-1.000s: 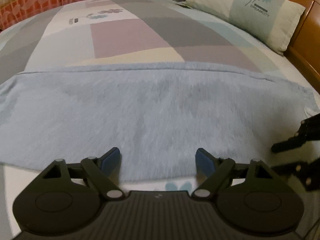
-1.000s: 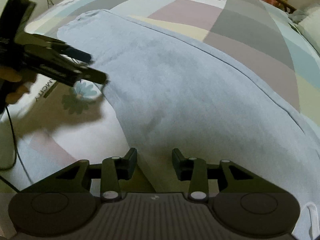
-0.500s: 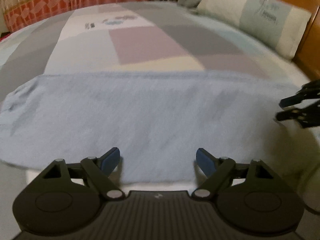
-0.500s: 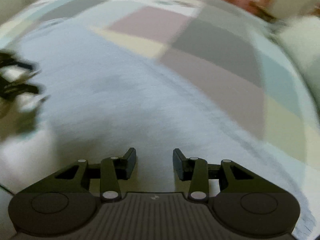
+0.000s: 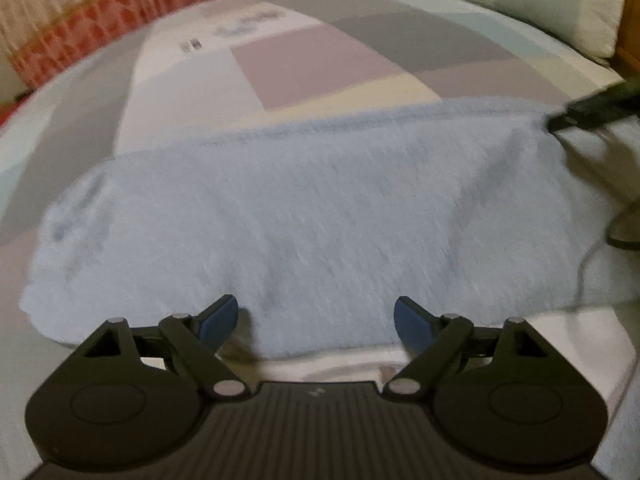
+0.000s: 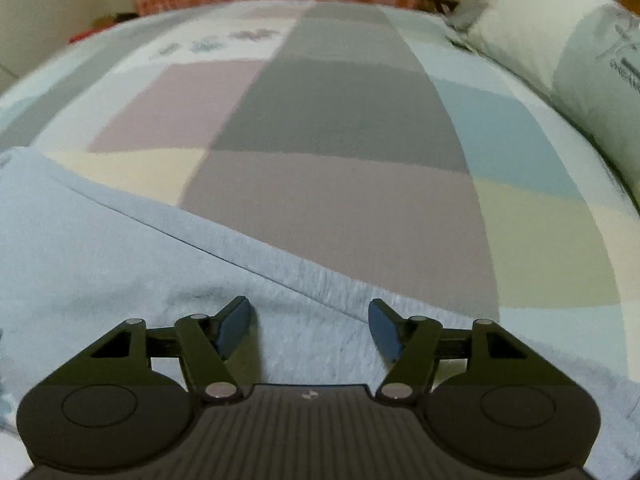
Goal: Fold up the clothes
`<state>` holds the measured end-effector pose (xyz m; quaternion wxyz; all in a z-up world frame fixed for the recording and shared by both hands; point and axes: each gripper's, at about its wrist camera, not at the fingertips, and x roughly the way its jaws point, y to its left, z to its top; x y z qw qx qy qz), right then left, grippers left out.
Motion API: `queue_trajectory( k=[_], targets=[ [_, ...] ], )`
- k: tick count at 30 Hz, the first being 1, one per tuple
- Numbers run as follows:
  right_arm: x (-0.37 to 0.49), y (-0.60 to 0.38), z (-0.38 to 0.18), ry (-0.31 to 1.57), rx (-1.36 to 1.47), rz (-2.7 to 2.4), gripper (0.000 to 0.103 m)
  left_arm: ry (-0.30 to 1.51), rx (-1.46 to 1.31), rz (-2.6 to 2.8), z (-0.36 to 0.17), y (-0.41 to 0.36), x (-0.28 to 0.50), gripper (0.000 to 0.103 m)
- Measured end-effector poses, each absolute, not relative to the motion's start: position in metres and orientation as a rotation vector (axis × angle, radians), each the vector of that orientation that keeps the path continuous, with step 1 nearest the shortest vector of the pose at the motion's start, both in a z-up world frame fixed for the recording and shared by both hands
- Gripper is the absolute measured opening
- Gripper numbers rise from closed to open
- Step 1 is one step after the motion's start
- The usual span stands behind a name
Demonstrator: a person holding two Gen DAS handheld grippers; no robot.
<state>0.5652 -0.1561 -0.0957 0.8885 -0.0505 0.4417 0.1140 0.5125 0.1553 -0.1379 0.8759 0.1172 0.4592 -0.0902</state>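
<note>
Right gripper (image 6: 310,326) has swung to the blue garment's (image 6: 100,264) far end, jaws just opening, empty. Left view: left gripper (image 5: 316,326) wide open, empty, over the garment's near hem on the bed (image 5: 312,60). Risk: pinching bedsheet too.

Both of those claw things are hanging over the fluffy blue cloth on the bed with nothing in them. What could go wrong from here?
1. The right gripper has just been opening, and only flat cloth lies between its pads; if it closes here rather than at the hem, it may bunch the light blue garment.
2. The left gripper is open at the near edge, so uneven grabs could skew the fold.
3. The plush cloth might slip on the bedspread.
</note>
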Motion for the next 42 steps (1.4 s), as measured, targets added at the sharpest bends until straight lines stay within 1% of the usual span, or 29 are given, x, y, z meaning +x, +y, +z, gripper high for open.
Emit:
queue_trajectory(
  k=[3,7,11,13,15,17,19,21,22,23,27,29,32,34,38,42],
  targets=[
    [0.534,-0.148,-0.086,0.91,-0.122,0.36,0.071,0.941,0.197,-0.203,-0.135,0.153,0.521,0.086],
    [0.497,-0.129,-0.089,0.963,-0.14,0.474,0.071,0.923,0.038,-0.148,-0.14,0.171,0.533,0.085],
    [0.473,-0.113,-0.092,0.996,-0.156,0.547,0.071,0.862,-0.159,0.002,-0.137,0.211,0.538,0.085],
    [0.471,-0.106,-0.093,0.999,-0.163,0.563,0.071,0.831,-0.143,0.112,-0.139,0.228,0.546,0.085],
    [0.472,-0.1,-0.092,0.999,-0.166,0.572,0.071,0.84,-0.089,0.162,-0.148,0.241,0.56,0.085],
    [0.476,-0.094,-0.091,0.997,-0.169,0.577,0.071,0.841,-0.02,0.2,-0.155,0.253,0.574,0.092],
    [0.483,-0.092,-0.09,0.996,-0.177,0.57,0.071,0.828,-0.041,0.2,-0.155,0.273,0.586,0.097],
    [0.49,-0.091,-0.09,0.996,-0.18,0.556,0.071,0.844,-0.108,0.234,-0.151,0.294,0.599,0.097],
    [0.493,-0.092,-0.091,0.998,-0.179,0.552,0.071,0.855,-0.137,0.251,-0.149,0.304,0.606,0.093],
    [0.496,-0.091,-0.091,0.998,-0.182,0.547,0.071,0.869,-0.174,0.246,-0.144,0.31,0.611,0.092],
    [0.503,-0.09,-0.091,0.994,-0.189,0.524,0.071,0.853,-0.25,0.124,-0.122,0.313,0.618,0.093],
    [0.505,-0.088,-0.092,0.997,-0.189,0.518,0.071,0.879,-0.26,0.097,-0.127,0.31,0.632,0.093],
    [0.508,-0.083,-0.095,1.004,-0.182,0.515,0.071,0.928,-0.237,0.134,-0.145,0.315,0.657,0.093],
    [0.509,-0.082,-0.095,1.004,-0.177,0.518,0.071,0.916,-0.211,0.137,-0.146,0.317,0.673,0.096],
    [0.509,-0.08,-0.097,0.999,-0.185,0.52,0.071,0.958,-0.154,0.115,-0.141,0.316,0.689,0.095],
    [0.507,-0.082,-0.09,0.993,-0.167,0.528,0.071,0.948,-0.082,0.101,-0.12,0.299,0.665,0.094]
  ],
)
